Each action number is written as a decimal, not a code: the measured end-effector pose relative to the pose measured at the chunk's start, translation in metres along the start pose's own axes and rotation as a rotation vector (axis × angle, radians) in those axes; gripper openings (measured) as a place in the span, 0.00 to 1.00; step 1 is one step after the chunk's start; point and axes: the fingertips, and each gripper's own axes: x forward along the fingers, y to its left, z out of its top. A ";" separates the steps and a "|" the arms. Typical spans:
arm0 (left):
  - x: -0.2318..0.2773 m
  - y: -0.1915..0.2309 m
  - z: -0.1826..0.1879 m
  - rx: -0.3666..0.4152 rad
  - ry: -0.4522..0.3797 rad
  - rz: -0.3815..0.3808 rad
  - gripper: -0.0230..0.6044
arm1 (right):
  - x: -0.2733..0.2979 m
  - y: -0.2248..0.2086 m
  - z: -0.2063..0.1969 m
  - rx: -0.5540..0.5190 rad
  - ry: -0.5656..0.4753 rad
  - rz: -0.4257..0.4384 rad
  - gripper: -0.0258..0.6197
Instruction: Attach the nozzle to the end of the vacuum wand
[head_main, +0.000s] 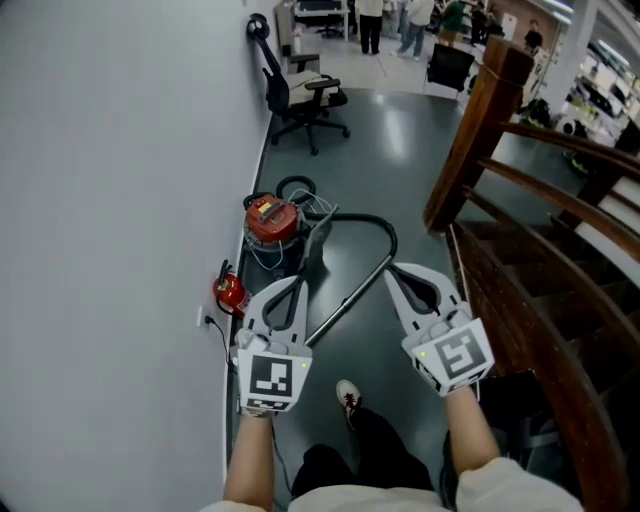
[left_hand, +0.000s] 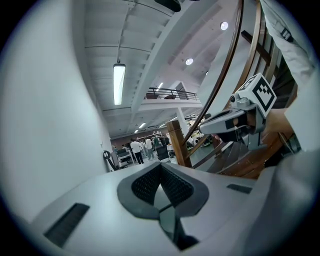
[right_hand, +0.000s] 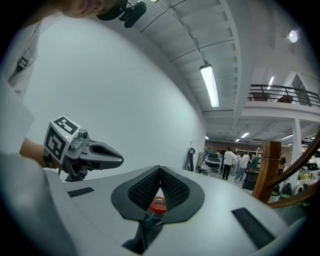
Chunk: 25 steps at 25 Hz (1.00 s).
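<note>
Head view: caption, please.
Left tool and right tool, shut and empty, above red vacuum and wand on floor.

The left gripper and right gripper point level, side by side, jaws closed, empty

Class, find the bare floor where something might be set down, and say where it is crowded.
Bare floor lies between the office chair, the stair post and the hose. Crowded: by the wall, round the red vacuum and its cords.
</note>
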 end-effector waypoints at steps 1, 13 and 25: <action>-0.006 0.001 0.010 -0.001 -0.003 -0.003 0.04 | -0.005 0.002 0.011 0.001 -0.003 -0.003 0.08; -0.095 0.011 0.111 -0.039 -0.082 0.045 0.04 | -0.066 0.046 0.115 0.011 -0.033 -0.024 0.08; -0.187 -0.011 0.146 -0.037 -0.116 0.037 0.04 | -0.132 0.122 0.163 0.021 -0.110 -0.016 0.08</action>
